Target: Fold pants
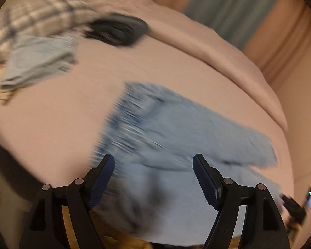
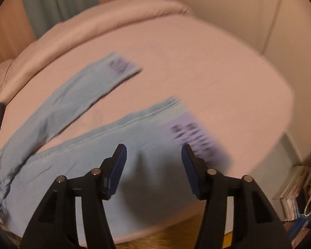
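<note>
Light blue pants [image 1: 176, 137] lie flat on a pink bed [image 1: 58, 112], waistband toward the left and two legs spread toward the right. In the right wrist view the pants [image 2: 76, 151] show both legs apart, each with a purple patterned cuff [image 2: 197, 137]. My left gripper [image 1: 153, 161] hovers open over the waist and seat end, nothing between its fingers. Over the nearer leg, close to its cuff, my right gripper [image 2: 154, 151] is open too, its jaws apart and empty. Both views are blurred by motion.
A plaid cloth [image 1: 37, 20], a folded pale blue garment [image 1: 37, 62] and a black object [image 1: 118, 31] lie at the far left of the bed. A rolled pink duvet [image 2: 105, 20] runs along the far side. Books and bags [image 2: 300, 191] are piled on the floor at the right.
</note>
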Demonstrator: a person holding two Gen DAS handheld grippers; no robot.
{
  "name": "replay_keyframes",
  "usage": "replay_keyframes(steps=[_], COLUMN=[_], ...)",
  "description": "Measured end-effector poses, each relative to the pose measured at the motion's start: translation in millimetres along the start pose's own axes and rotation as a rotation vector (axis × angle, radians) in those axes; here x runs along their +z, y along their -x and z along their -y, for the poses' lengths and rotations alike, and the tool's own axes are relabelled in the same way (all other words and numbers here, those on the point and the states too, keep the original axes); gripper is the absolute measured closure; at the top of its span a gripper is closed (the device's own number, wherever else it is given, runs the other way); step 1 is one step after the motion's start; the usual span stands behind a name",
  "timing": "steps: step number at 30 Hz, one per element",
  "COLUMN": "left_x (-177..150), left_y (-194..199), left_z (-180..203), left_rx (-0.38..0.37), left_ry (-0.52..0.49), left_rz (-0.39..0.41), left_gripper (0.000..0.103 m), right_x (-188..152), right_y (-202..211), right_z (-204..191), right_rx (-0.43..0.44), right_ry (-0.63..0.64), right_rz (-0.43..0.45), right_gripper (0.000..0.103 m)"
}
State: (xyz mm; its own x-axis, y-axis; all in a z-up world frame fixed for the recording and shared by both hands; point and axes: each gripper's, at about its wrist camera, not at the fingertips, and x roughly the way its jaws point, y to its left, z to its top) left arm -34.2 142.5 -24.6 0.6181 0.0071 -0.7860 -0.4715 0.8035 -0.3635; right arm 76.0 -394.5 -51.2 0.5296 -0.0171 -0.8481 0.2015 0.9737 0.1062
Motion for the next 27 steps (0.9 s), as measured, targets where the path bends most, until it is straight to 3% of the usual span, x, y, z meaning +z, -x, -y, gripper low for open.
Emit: replay_keyframes(steps=[4, 6, 9, 11, 14, 16, 20, 25, 27], left_x=[-12, -19, -30, -34, -34, -33, -33, -34, -33], left_y=[-32, -50, -79, -81, -80, -80, -81, -77, -77], left_z=[27, 35, 33, 34, 39, 39, 36, 29, 26], left_rx=[-0.038, -0.032, -0.003, 0.010, 0.019, 0.011, 0.008, -0.008, -0.019], left_ry=[-0.062, -0.068, -0.055, -0.064, -0.054, -0.034, -0.031, -0.016, 0.001], left_rz=[-0.089, -0.134, -0.223, -0.212, -0.211, -0.210, -0.198, -0.198, -0.204], left_gripper=[0.044, 0.050, 0.051, 0.051, 0.051, 0.051, 0.051, 0.050, 0.050], right_x=[-10, -11, -5, 5, 26, 48, 96, 138, 148], right_y=[-35, -36, -36, -32, -20, -17, -37, -91, -120], right_z=[2, 7, 11, 6, -14, -35, -109, -185, -206], right_rx=[-0.057, -0.061, -0.058, -0.050, 0.061, 0.136, 0.230, 0.173, 0.098], right_ry=[-0.006, -0.011, -0.049, -0.077, -0.096, -0.111, -0.107, -0.102, -0.096], right_rz=[-0.088, -0.072, -0.096, -0.103, -0.078, -0.070, -0.090, -0.178, -0.209], right_gripper=[0.050, 0.050, 0.050, 0.047, 0.043, 0.034, 0.029, 0.030, 0.030])
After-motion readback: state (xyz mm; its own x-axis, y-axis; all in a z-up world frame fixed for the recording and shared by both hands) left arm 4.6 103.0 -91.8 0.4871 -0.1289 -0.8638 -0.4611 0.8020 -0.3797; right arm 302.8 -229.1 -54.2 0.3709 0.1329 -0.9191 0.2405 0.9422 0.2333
